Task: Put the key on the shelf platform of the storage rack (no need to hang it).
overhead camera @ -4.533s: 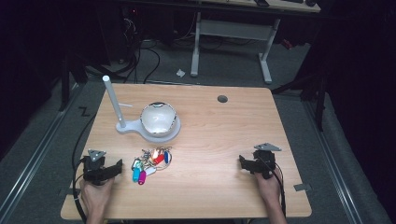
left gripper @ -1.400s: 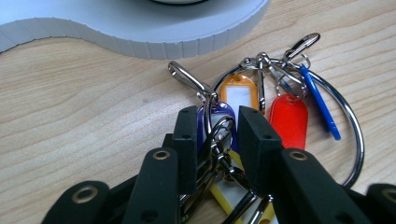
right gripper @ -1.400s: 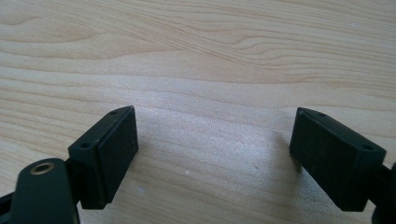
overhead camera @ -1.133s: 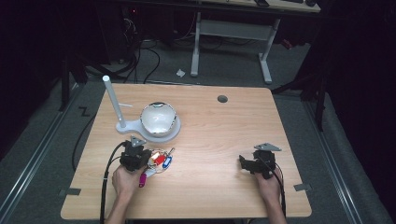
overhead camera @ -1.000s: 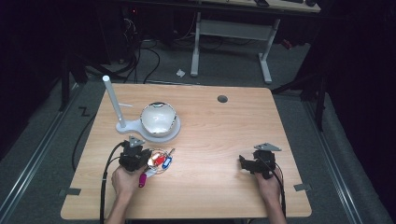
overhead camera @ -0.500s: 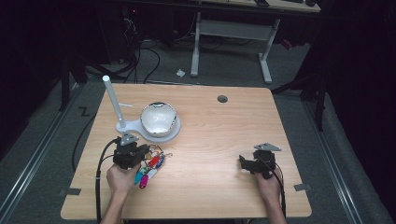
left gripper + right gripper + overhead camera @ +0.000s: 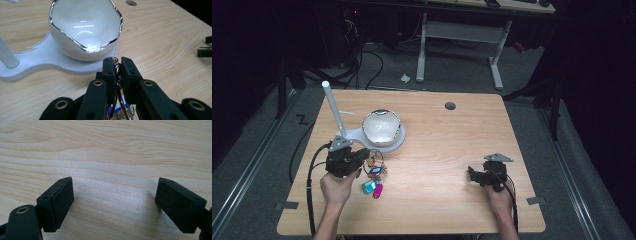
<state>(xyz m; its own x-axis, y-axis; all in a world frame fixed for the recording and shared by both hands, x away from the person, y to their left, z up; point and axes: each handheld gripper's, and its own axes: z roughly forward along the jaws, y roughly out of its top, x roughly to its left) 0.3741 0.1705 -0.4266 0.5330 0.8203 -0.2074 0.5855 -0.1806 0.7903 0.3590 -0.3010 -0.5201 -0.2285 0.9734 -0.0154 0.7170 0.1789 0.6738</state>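
Two tongs are in my hands, and I start with the left gripper (image 7: 362,159), which is clenched on the metal ring of a bunch of keys with coloured plastic tags (image 7: 374,177). In the left gripper view the wire loops (image 7: 117,72) sit pinched between my black jaws, and the tags trail out below and behind the tips onto the pale wooden table (image 7: 447,150). Just ahead of those tips stands the glossy white dome-shaped bowl (image 7: 85,30) on its flat white base plate (image 7: 50,62), the plate's edge close in front of the jaws; a slim white upright post (image 7: 333,107) rises from the plate off to my left.

I judge that the grasp is made and the lift is the step in hand. My next move calls for a firm hold on the thin, slippery ring while I raise it, since the loose tags will swing and the bowl's rim is close.

Far off to the right, my right gripper (image 7: 476,175) rests released, its matte black jaws spread wide over bare wood grain (image 7: 112,157), holding nothing.
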